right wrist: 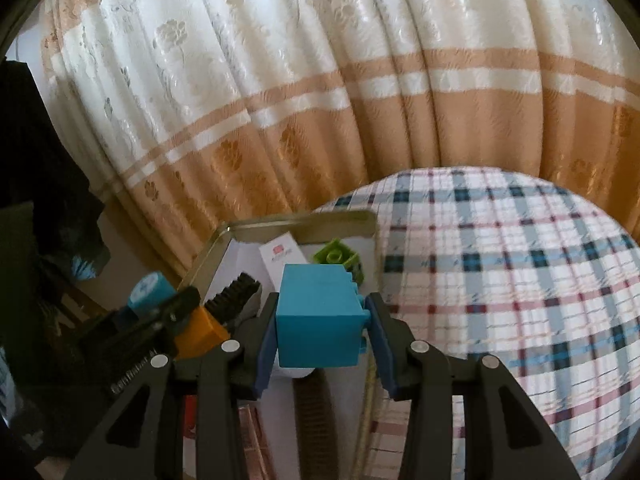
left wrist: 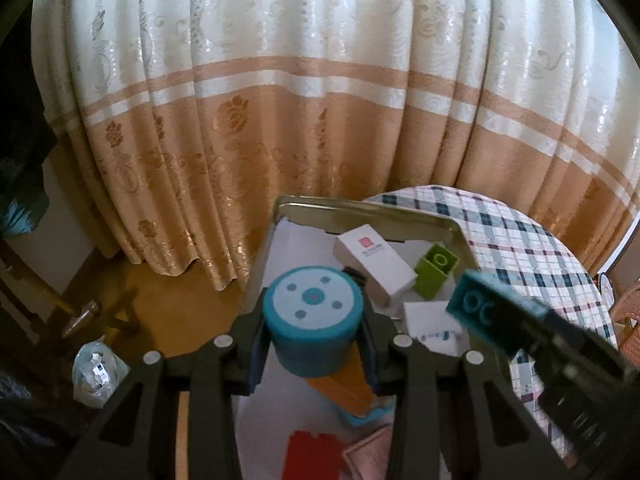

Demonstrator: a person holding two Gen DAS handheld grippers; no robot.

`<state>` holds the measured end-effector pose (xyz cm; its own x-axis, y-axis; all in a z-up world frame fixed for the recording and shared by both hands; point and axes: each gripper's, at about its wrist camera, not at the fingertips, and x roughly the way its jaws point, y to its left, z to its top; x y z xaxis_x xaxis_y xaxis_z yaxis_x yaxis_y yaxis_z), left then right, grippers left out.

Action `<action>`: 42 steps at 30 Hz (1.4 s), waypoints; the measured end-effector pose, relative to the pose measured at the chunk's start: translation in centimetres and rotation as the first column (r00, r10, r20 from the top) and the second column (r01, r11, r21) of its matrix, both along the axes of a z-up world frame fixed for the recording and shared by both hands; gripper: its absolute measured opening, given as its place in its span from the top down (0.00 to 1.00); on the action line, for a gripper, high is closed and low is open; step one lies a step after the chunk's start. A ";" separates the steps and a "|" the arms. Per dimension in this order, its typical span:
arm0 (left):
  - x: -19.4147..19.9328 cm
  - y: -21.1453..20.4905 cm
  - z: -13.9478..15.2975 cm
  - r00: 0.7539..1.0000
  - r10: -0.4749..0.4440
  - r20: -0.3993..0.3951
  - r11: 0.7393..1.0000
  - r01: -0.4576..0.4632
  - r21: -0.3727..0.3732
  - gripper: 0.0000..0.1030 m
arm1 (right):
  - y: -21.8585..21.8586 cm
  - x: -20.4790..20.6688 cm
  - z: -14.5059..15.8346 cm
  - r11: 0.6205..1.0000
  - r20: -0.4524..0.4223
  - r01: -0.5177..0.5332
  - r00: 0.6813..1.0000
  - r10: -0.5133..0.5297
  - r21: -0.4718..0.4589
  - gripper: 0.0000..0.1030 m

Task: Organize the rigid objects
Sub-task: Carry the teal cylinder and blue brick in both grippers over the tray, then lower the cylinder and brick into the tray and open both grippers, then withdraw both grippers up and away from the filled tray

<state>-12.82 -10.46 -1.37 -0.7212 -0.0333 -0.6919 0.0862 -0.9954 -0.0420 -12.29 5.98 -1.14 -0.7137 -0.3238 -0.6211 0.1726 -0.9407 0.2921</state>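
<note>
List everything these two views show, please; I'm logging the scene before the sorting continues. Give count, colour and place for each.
metal tin: one, silver, on the checked cloth
teal cylinder: one, teal with pale top, in the left gripper
teal brick: one, in the right gripper
green brick: one, inside the tin
white box: one, red mark, inside the tin
orange block: one, below the cylinder
red piece: one, bottom edge
checked cloth: one, white and blue, right
curtain: one, cream and tan, behind
left gripper: black, shut
right gripper: black, shut
</note>
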 end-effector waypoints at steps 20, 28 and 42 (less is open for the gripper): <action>-0.3 0.9 1.1 0.999 -0.015 -0.044 0.993 0.010 -0.117 0.01 | -0.9 2.7 -2.6 0.994 0.060 -0.101 0.993 0.104 -0.051 0.28; 2.0 2.0 1.6 0.999 -0.012 -0.045 0.997 0.008 -0.081 0.01 | 3.9 5.5 -1.3 0.993 0.044 0.040 0.998 -0.035 -0.111 0.26; 7.2 4.8 0.1 1.000 -0.004 -0.018 0.996 0.003 -0.088 0.01 | 6.2 8.3 0.0 0.986 0.005 0.158 0.987 -0.158 -0.045 0.26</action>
<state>-5.61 -5.65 -1.28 -0.7338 -0.0909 -0.6732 0.0826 -0.9956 0.0444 -3.98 12.15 -1.16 -0.7571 -0.2350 -0.6096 0.0227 -0.9420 0.3350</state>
